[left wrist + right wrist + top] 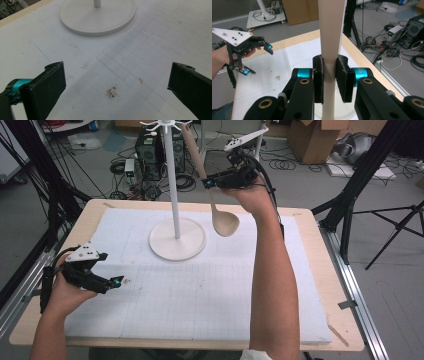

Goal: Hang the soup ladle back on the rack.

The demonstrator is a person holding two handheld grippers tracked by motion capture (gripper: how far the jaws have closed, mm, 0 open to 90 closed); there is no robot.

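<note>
The right tool [209, 182] is clamped on the handle of a wooden spoon [225, 222], held high beside the white stand [176, 227], bowl hanging down. Hanging looks like the step in hand: next, bring the handle's top to 1 hook. The left tool [119, 281] rests wide apart over the desk [310, 270]. No readable writing.

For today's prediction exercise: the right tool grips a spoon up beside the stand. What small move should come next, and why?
Probably lift the spoon a little and ease its handle top toward a hook on the stand. The right tool is shut on the handle, the handle end sits just beside the hooks, and the bowl hangs above the table. The left tool rests open, away.
</note>
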